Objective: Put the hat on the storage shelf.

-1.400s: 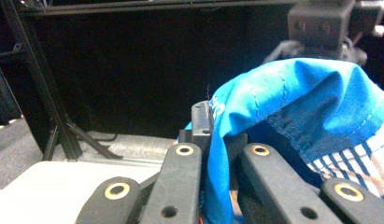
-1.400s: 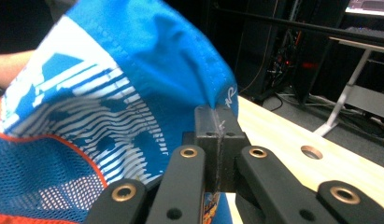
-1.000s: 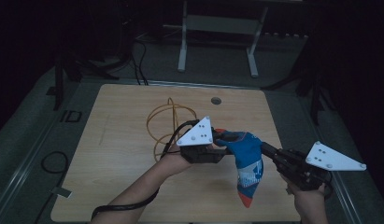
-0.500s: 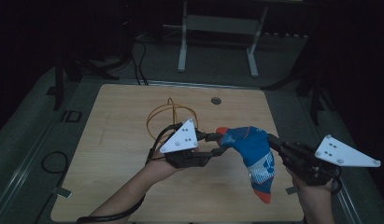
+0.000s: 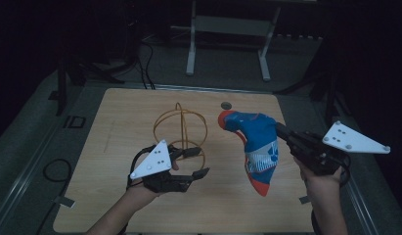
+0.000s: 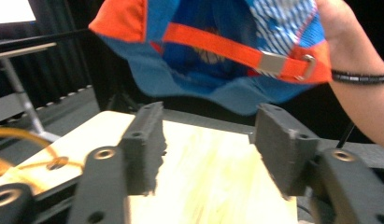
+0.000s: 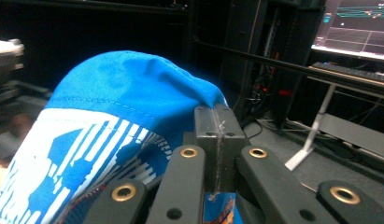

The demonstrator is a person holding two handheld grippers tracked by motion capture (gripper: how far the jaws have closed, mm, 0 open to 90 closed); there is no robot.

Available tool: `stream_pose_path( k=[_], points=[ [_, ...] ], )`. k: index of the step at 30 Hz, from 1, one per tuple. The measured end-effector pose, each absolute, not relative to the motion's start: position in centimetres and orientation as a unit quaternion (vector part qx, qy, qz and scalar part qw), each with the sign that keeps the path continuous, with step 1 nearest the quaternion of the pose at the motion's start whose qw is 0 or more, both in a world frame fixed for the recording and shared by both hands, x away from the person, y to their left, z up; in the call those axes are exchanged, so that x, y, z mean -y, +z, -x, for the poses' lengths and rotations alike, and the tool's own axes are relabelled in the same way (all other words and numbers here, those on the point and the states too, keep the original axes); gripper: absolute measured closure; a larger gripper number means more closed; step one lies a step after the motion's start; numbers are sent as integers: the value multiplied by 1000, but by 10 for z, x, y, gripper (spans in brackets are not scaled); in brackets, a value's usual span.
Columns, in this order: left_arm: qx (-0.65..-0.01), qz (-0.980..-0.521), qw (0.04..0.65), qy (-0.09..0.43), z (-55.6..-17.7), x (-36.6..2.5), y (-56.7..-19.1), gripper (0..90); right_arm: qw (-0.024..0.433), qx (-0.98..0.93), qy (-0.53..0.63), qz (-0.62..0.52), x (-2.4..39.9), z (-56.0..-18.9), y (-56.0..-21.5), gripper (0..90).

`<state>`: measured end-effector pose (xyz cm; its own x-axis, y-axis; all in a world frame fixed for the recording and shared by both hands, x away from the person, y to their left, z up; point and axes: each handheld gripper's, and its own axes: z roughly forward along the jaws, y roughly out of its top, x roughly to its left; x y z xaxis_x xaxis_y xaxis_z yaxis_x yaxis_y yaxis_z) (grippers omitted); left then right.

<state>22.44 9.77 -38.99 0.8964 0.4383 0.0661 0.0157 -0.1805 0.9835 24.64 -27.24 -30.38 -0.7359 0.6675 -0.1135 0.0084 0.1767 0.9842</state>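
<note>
Nearby, wire stand (image 5: 181, 134) beside open left gripper (image 5: 196, 163), right gripper (image 5: 281, 131) clamping cap (image 5: 257, 147).

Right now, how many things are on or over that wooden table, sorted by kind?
Caps: 1, the blue and orange cap
Wire stands: 1, the orange wire frame
Hand-held grippers: 2, left gripper and right gripper
Total: 4
</note>
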Motion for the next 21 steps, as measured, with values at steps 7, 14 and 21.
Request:
stream_pose_path(
  k=[7,14,21],
  points=[
    [-203,-732,620,196,-218,-125,-414,114,273,-718,597,-232,253,-266,-290,900],
    [-262,-712,607,237,-209,-152,-449,16,263,-725,593,-230,227,-286,-280,900],
    [-316,-701,597,229,-201,-180,-492,17,253,-734,589,-223,197,-304,-271,900]
  ],
)
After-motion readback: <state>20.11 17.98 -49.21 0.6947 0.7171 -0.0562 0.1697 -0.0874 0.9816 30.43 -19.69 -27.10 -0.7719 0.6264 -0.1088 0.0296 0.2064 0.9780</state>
